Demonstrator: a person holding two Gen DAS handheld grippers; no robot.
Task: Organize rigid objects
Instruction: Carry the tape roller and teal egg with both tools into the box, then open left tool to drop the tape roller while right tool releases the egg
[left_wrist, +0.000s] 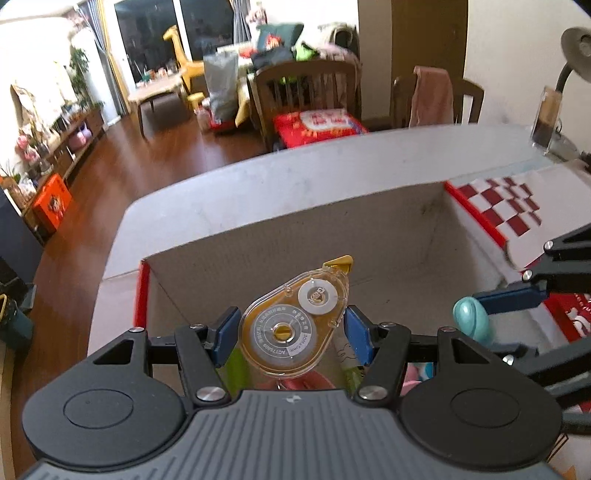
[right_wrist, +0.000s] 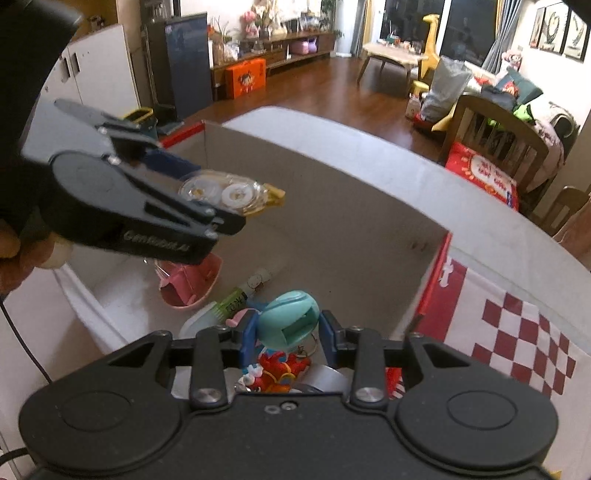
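A white table (left_wrist: 295, 177) fills the middle ground; beyond its far edge, at twelve o'clock in the left wrist view, a wooden chair (left_wrist: 303, 88) holds a red cushion (left_wrist: 317, 125); a second chair draped with a pink cloth (left_wrist: 432, 96) stands at one o'clock; a yellow giraffe toy (left_wrist: 181, 55) and a low coffee table (left_wrist: 155, 92) sit at eleven o'clock; an orange box (left_wrist: 51, 203) rests on the wood floor at nine o'clock; a grey desk lamp (left_wrist: 576, 48) leans in at two o'clock; framed pictures (right_wrist: 557, 26) hang at one o'clock in the right wrist view.

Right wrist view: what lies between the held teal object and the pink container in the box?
A green-labelled tube lies between the teal object and pink container.
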